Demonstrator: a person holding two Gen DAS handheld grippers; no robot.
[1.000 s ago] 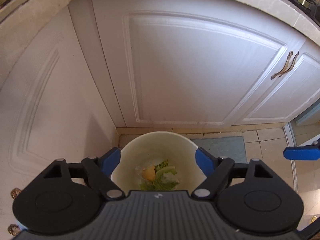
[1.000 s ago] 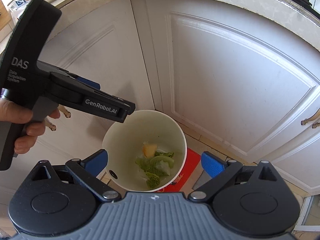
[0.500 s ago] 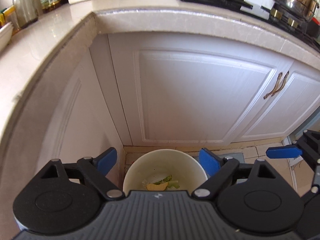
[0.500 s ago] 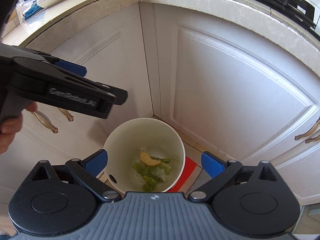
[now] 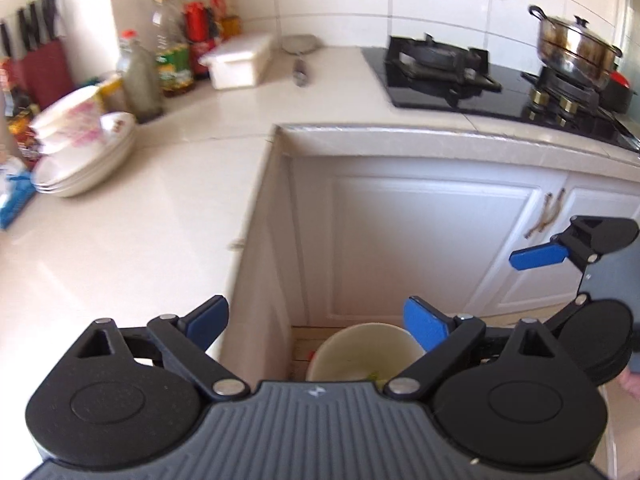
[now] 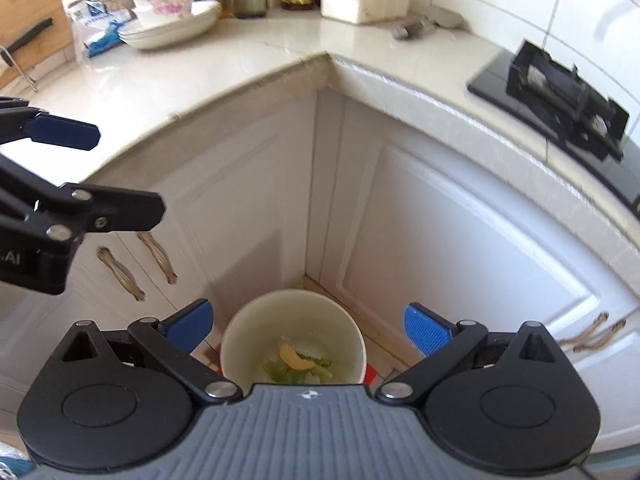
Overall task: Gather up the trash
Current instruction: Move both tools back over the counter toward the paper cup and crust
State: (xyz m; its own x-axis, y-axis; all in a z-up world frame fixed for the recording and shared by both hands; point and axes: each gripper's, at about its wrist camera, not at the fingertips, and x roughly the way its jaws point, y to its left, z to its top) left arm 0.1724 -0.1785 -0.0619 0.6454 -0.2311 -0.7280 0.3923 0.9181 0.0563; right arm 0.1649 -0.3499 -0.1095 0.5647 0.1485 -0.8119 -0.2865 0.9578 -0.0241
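Note:
A white round trash bin stands on the floor in the corner of the white cabinets. Green vegetable scraps and a yellow peel lie inside it. The bin's rim also shows in the left wrist view. My right gripper is open and empty, high above the bin. My left gripper is open and empty, raised to counter height above the bin. The left gripper also shows at the left of the right wrist view, and the right one at the right of the left wrist view.
An L-shaped pale countertop carries stacked plates and bowls, several bottles, a white box and a knife block. A black gas hob holds a steel pot. Cabinet doors have metal handles.
Both grippers have risen and tilted up from close over the bin. The countertop, hob and dishes have come into view. The bin looks smaller and lower in both views.

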